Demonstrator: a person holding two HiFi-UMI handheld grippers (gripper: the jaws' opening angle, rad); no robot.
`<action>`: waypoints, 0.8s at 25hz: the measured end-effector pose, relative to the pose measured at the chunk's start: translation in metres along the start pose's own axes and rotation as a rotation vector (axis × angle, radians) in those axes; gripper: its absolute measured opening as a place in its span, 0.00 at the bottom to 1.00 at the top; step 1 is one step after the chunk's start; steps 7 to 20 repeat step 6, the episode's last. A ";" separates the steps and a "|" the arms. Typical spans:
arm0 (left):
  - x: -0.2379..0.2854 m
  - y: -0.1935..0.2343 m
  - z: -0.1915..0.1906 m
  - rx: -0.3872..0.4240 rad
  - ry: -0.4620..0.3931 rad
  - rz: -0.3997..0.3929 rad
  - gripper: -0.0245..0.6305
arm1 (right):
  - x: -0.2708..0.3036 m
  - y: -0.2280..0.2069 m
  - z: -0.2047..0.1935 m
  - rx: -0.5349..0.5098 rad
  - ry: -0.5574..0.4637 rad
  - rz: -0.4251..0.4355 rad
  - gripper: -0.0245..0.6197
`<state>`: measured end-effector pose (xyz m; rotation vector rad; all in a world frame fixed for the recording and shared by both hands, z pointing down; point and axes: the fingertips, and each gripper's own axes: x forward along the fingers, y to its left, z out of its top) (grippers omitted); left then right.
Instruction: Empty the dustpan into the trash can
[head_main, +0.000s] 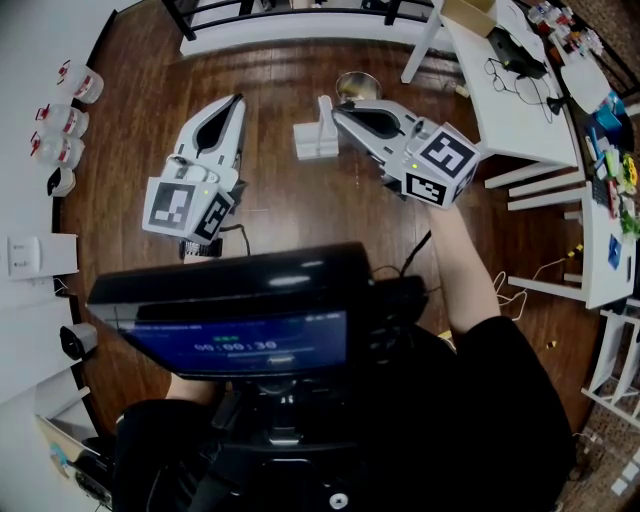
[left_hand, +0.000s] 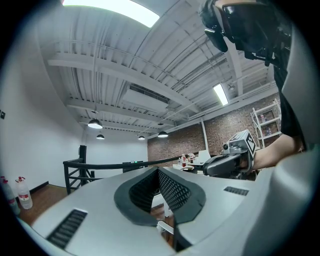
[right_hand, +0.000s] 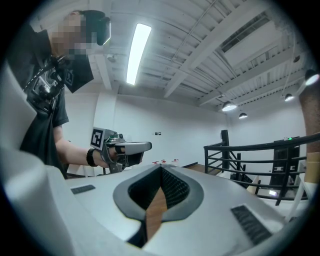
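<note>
**Two Tools Are Holding Nothing While The Dustpan Is Sitting On The Floor**

The person is holding two tools up in the air. The left tool (head_main: 238, 100) is pressing its jaws together, and nothing is sitting between them. The right tool (head_main: 328, 104) is doing the same: pressed together and empty.

A white thing that looks like the dustpan (head_main: 316, 135) is sitting on the brown floor (head_main: 280, 200). In the head view it is showing close to the tip of the right tool. A round shiny can, likely the trash can (head_main: 352, 86), is standing near it.

I cannot tell if the dustpan is carrying any dirt. So this is fitting two stories: the dustpan is waiting to be tipped, or it is resting after being tipped out.

Counting: two tools, one dustpan, one trash can.
</note>
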<state>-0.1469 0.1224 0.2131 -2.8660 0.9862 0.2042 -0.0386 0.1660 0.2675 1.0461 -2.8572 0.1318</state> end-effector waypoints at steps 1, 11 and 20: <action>0.000 0.001 0.000 -0.001 0.000 0.000 0.04 | 0.001 0.000 0.000 0.000 0.002 0.000 0.04; 0.001 0.003 -0.002 -0.005 0.002 0.005 0.04 | 0.003 -0.002 -0.002 0.000 0.007 0.003 0.04; 0.001 0.003 -0.002 -0.005 0.002 0.005 0.04 | 0.003 -0.002 -0.002 0.000 0.007 0.003 0.04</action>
